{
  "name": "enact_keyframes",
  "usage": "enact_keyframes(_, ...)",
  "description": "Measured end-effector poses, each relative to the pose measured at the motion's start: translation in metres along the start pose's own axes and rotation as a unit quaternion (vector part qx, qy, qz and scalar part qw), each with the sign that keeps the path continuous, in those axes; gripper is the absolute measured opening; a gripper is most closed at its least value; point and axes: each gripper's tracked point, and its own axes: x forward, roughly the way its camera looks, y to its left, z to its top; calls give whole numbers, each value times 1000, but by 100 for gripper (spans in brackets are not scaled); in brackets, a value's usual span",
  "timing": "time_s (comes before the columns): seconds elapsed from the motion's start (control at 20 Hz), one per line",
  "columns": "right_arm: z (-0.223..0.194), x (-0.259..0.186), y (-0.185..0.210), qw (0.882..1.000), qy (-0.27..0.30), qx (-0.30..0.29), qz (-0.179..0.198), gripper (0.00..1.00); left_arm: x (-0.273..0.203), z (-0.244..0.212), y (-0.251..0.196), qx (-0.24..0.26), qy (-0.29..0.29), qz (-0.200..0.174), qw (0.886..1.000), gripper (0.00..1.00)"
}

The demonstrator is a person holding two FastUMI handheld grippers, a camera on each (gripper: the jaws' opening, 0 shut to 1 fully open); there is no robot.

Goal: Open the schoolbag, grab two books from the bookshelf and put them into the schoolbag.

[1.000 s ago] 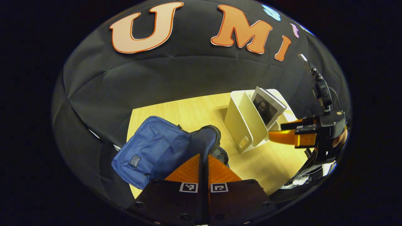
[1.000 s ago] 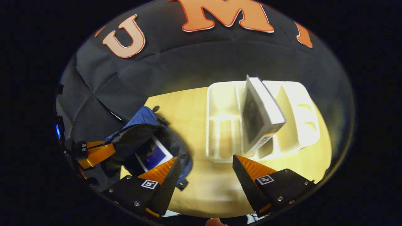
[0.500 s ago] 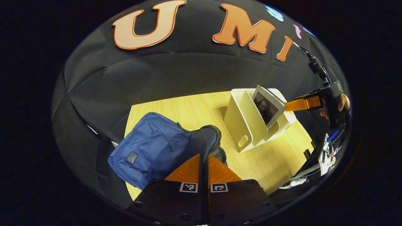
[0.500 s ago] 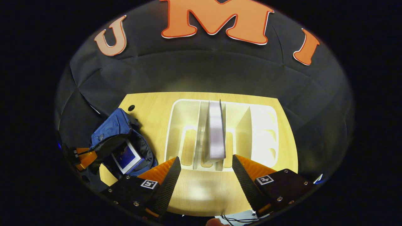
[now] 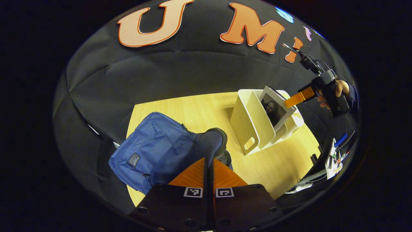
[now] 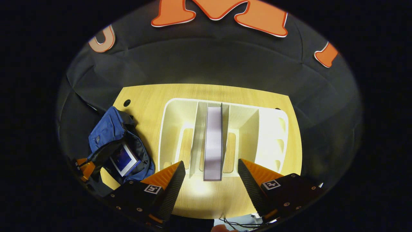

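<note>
The blue schoolbag (image 5: 151,151) lies on the table's left side. My left gripper (image 5: 209,160) is shut on its dark zipped rim (image 5: 216,139) and holds the mouth open. In the right gripper view the schoolbag (image 6: 107,130) shows a blue-covered book (image 6: 124,160) inside, with the left gripper (image 6: 84,165) at its edge. A second book (image 6: 213,141) stands edge-on in the white bookshelf (image 6: 270,135). My right gripper (image 6: 210,175) hangs open just above its near end, one finger on each side, touching nothing. In the left gripper view that book (image 5: 275,109) leans in the bookshelf (image 5: 249,124), the right gripper (image 5: 297,98) at its top corner.
The wooden table (image 5: 183,109) has a small round hole (image 6: 126,102) at its far left corner. Cables and small items (image 5: 334,154) hang past the table's right edge. A hand (image 5: 341,89) holds the right gripper. Black cloth walls stand behind the table.
My right gripper has risen and swung over the bookshelf, now lined up with the standing book. The left gripper keeps its hold on the bag's rim.
</note>
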Motion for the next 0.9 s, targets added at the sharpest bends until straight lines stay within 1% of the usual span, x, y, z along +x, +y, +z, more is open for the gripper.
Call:
enact_keyframes(0.05, 2, 3, 0, 1000, 6, 9, -1, 97, -1, -1, 1, -2, 1, 3, 1000, 1)
enact_keyframes(0.2, -2, 9, 0, 999, 37, 7, 2, 98, -3, -2, 0, -4, 0, 3, 1000, 1)
enact_keyframes(0.35, -7, 15, -1, 998, 66, -7, 2, 97, -2, -6, 0, -10, 2, 2, 1000, 1)
enact_keyframes(0.45, -7, 20, 1, 997, 81, -6, 7, 98, 0, -6, -1, -12, 3, 1, 1000, 1)
enact_keyframes(0.6, -4, 27, -3, 995, 94, -15, -1, 98, -1, -8, -1, -10, 4, 1, 1000, 1)
enact_keyframes(0.7, -5, 32, 0, 994, 110, -20, 4, 97, 0, -10, -3, -14, 4, -1, 1000, 1)
enact_keyframes(0.75, -3, 33, 0, 993, 116, -19, 6, 95, 3, -12, -3, -17, 5, -1, 1000, 1)
enact_keyframes(0.8, -2, 37, 1, 993, 118, -16, 7, 90, 3, -12, -2, -20, 5, -1, 1000, 1)
enact_keyframes(0.85, -3, 40, 1, 992, 124, -14, 7, 80, 4, -13, -1, -23, 5, -2, 1000, 1)
enact_keyframes(0.9, -3, 42, -1, 992, 126, -10, 1, 75, 4, -14, -2, -25, 4, -3, 1000, 1)
